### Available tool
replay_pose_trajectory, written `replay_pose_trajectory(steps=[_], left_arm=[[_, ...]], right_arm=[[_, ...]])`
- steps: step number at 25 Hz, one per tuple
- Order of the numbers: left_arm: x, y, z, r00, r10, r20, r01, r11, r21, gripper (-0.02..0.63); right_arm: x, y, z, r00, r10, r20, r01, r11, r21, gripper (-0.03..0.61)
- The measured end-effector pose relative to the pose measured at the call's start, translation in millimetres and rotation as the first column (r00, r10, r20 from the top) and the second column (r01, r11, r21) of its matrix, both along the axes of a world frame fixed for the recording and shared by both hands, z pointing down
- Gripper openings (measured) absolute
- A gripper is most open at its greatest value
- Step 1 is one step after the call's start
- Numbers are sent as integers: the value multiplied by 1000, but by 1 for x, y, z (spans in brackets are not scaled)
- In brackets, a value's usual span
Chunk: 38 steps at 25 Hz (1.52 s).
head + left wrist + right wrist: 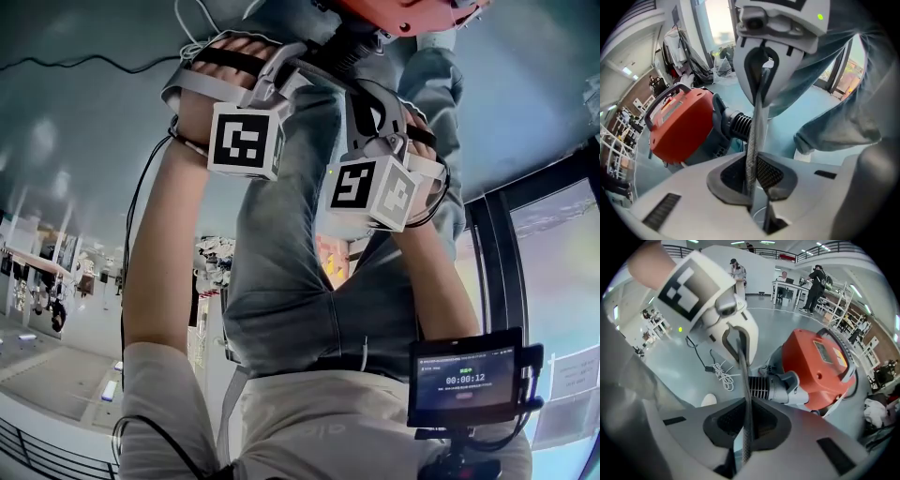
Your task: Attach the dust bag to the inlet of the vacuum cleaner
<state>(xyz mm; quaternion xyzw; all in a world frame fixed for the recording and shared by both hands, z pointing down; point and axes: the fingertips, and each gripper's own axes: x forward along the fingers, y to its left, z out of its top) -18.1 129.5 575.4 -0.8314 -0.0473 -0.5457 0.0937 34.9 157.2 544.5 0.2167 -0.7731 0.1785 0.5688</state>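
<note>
Between the two grippers a dust bag (754, 140) is held stretched, and only its thin grey woven edge is seen, running as a narrow strip from one pair of jaws to the other. The left gripper (755, 183) is closed on the near end of that strip, with its dark meshed pads (769, 173) pressed against it from both sides. The right gripper (746, 427) is likewise clamped on the strip, its jaws drawn together with nothing but the bag's edge between them. Each gripper is seen head-on from the other's camera.

On the pale floor (689, 357) beyond the strip an orange vacuum cleaner (820, 364) is seen, with a black handle (670, 92) arched over its top. Its ribbed grey inlet (761, 387) is pointed towards the bag. The strip is seen just beside the inlet's mouth, and whether the two touch cannot be told; the bag is not fitted over the inlet.

In the head view both grippers are pointed steeply down, with their marker cubes (246, 141) turned towards the camera. The person's forearms (159, 262) are seen on either side of blue-grey trouser legs (291, 262), and the vacuum cleaner is cut off by the top edge. A coiled white cable (723, 373) is lying on the floor near the inlet, and the tip of a white shoe (708, 400) is seen close by. A small screen (466, 377) is worn at the person's waist.
</note>
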Motion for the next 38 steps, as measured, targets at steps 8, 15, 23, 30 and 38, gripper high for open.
replay_pose_trajectory(steps=[8, 15, 23, 30, 38], left_arm=[[15, -8, -13, 1000, 1, 22, -4, 993, 116, 35], [12, -8, 5, 997, 69, -25, -68, 997, 41, 35], [20, -23, -11, 997, 69, 25, -69, 998, 4, 35], [18, -20, -3, 999, -36, 36, 37, 998, -47, 29], [20, -23, -5, 996, -75, 41, 78, 995, -65, 28]], right_arm=[[21, 5, 13, 999, 5, -32, -3, 999, 34, 23], [16, -4, 2, 999, 14, -32, -12, 999, 49, 23], [22, -3, 19, 1000, 2, 5, -2, 1000, -24, 25], [25, -6, -28, 907, 258, 332, -146, 934, -326, 28], [32, -22, -18, 933, 94, 348, 41, 931, -363, 28]])
